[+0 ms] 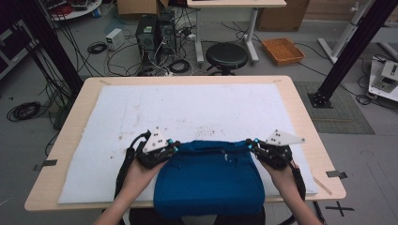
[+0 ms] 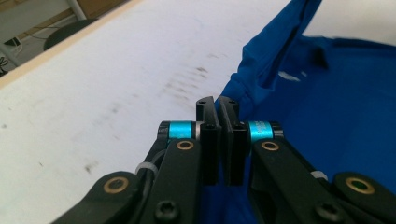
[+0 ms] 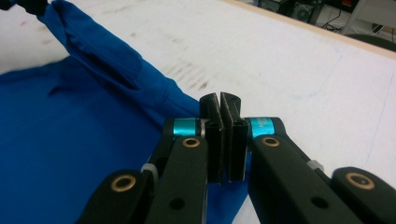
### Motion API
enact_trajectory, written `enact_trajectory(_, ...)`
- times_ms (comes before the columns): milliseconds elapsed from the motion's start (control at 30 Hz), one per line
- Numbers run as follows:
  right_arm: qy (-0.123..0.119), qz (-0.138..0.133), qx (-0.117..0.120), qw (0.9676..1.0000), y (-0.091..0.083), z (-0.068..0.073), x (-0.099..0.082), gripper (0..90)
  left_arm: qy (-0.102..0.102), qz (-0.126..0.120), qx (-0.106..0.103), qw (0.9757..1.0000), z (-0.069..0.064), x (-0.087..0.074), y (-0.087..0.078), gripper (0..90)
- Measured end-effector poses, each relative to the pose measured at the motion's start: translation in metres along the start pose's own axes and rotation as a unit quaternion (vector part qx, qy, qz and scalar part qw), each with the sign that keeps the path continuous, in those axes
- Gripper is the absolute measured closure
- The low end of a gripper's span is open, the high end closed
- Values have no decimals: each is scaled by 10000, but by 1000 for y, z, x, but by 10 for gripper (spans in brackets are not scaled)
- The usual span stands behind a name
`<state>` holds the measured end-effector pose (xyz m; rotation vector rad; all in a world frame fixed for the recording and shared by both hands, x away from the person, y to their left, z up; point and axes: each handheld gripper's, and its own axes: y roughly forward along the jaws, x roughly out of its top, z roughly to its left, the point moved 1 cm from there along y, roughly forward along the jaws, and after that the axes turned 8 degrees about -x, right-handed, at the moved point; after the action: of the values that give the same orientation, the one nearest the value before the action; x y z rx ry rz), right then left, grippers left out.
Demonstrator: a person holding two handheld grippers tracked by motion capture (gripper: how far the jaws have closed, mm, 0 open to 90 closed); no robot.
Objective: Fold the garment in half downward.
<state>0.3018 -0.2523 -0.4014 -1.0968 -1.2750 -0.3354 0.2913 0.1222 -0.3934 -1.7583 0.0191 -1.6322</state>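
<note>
While both grippers pinch the cloth's far edge, the step in hand looks like a fold or a spread, so even tension matters most.

Cloth [image 1: 209, 180]: blue garment at the mat's 6 o'clock edge, its near part hanging over the table's front; the far edge is lifted between the two grippers.
Left gripper [image 1: 174, 146]: jaws pressed together on the cloth's far left corner (fabric bunches up right beside the pads [image 2: 209, 140] in the left gripper view).
Right gripper [image 1: 249, 145]: jaws likewise closed, clamping the far right corner; the pads [image 3: 215, 140] meet with blue fabric running under them.
Mat [image 1: 187, 108]: white, smudged near the middle, bare from 9 to 3 o'clock beyond the cloth.
Doing it well: keep both hands level and moving together, hold the edge taut but not stretched, and carry it toward 12 o'clock without letting the middle sag.
Risk: a thin pinch could slip if one hand pulls ahead.
</note>
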Motion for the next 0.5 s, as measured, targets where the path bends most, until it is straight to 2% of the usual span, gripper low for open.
enact_trajectory(33,-35,13,3,10000,-5,5,-5,889,58,42,-9,10000,-8,-3,-3,871)
enact_trajectory(67,-35,13,3,10000,-5,5,-5,889,58,42,-9,10000,-8,-3,-3,871)
enact_trajectory(100,-129,32,11,9999,-15,15,-15,889,221,107,-42,9997,-22,-9,-7,871)
enact_trajectory(267,-362,121,-45,9993,-37,38,-35,889,593,280,-117,9978,-57,-21,-17,871)
enact_trajectory(300,-367,142,-35,9992,-41,41,-39,889,663,309,-119,9973,-63,-24,-18,871)
enact_trajectory(333,-367,142,-35,9992,-41,41,-39,889,663,309,-119,9973,-63,-24,-18,871)
enact_trajectory(367,-431,189,-46,9989,-48,48,-46,889,771,419,-148,9960,-73,-30,-19,871)
enact_trajectory(500,-531,323,-24,9981,-58,60,-59,887,917,616,-248,9936,-90,-42,-19,870)
